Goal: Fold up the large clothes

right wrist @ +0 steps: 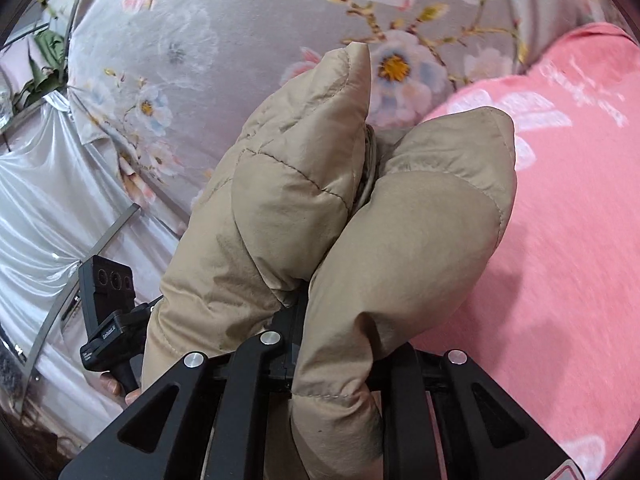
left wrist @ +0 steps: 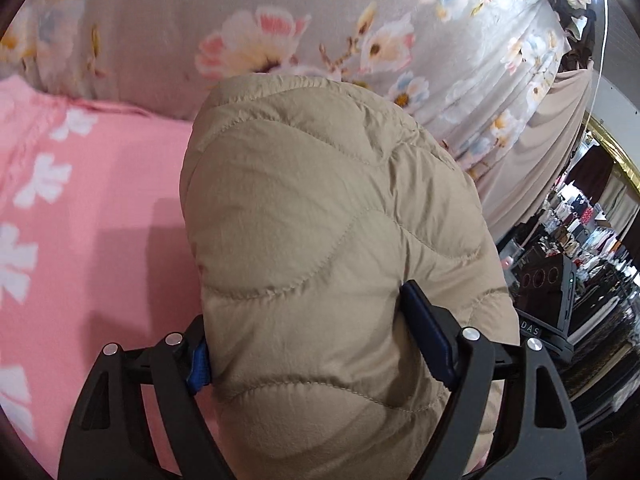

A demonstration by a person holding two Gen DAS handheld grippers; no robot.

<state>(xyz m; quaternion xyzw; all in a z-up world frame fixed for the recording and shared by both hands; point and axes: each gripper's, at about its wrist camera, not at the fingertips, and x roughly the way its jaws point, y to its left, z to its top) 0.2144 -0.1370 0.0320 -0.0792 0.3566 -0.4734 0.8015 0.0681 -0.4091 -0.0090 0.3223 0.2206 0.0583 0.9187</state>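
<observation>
In the left wrist view the left gripper [left wrist: 308, 344] has its fingers clamped on a beige quilted jacket [left wrist: 320, 220] above a pink bedspread [left wrist: 100, 220]; in the right wrist view the right gripper [right wrist: 320, 344] pinches bunched jacket folds, so folding seems barely begun.

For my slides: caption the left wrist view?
Left gripper clamps a beige quilted jacket above a pink blanket.

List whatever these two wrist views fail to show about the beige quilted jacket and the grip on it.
- Left wrist: the beige quilted jacket fills the centre and runs off the bottom edge; its full shape is hidden.
- Right wrist: the right gripper has its jaws buried under puffy folds, so contact is unseen.
- Both views: the pink blanket beneath is blurred.
</observation>
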